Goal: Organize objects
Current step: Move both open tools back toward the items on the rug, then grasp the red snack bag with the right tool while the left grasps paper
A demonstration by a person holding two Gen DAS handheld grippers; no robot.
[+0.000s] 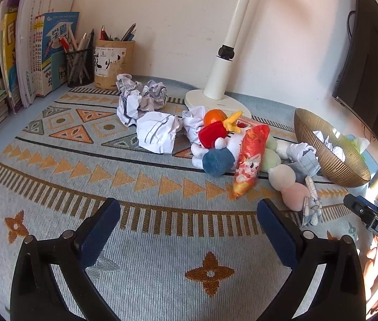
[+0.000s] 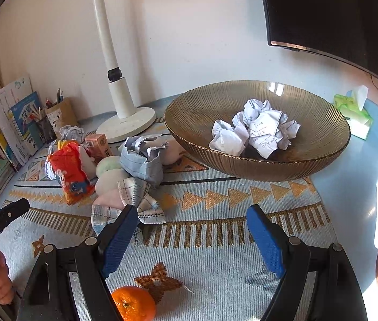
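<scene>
Both tongs (image 1: pixel 189 222) (image 2: pixel 193 230) agape, empty

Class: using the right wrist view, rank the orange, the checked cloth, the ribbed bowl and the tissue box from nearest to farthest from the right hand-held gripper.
1. Orange: just below the right hand-held gripper, beside its left finger.
2. Checked cloth: ahead-left on the mat.
3. Ribbed bowl: farther ahead, holding crumpled paper.
4. Tissue box: behind the bowl, far right.
</scene>
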